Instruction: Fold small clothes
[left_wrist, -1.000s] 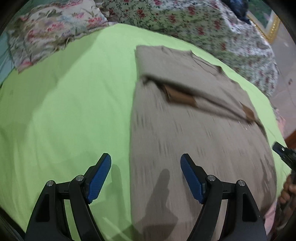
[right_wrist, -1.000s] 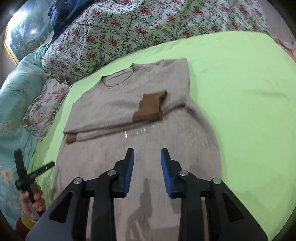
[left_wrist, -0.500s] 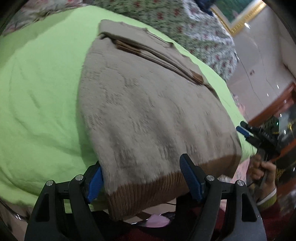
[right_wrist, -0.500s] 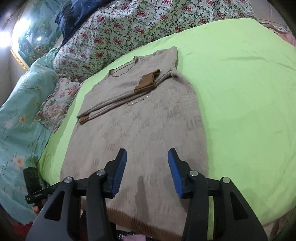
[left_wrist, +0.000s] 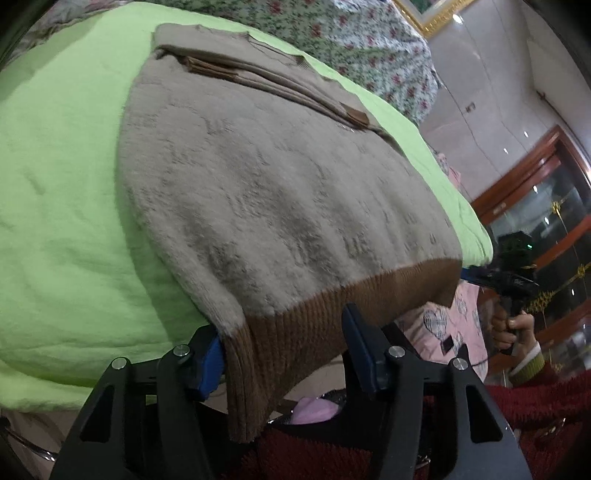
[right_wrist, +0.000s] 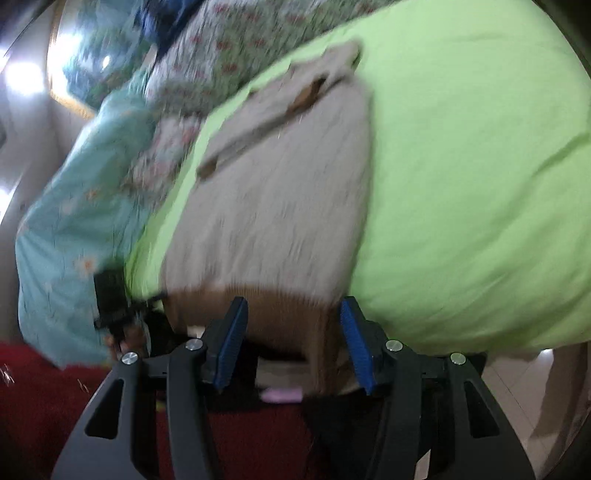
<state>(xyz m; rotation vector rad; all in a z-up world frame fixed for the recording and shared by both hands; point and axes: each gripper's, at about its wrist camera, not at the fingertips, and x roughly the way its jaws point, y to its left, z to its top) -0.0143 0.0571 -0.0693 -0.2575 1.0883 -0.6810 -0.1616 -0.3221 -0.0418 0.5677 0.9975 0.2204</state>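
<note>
Sweater (left_wrist: 280, 192) lies flat on the green bed (left_wrist: 62, 221), sleeves folded in, brown hem (left_wrist: 314, 325) hanging off the near edge. Left hand-held gripper (left_wrist: 284, 354) and right hand-held gripper (right_wrist: 291, 343) both agape astride the hem corners, nothing pinched yet. Risk: thick rib w/ shallow bite slips out, or only the top layer gets caught, so the fold goes skewed.

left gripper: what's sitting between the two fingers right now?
In the left wrist view, the sweater's brown ribbed hem hangs off the bed edge between the open left gripper's fingers. Nothing else lies there.
</note>
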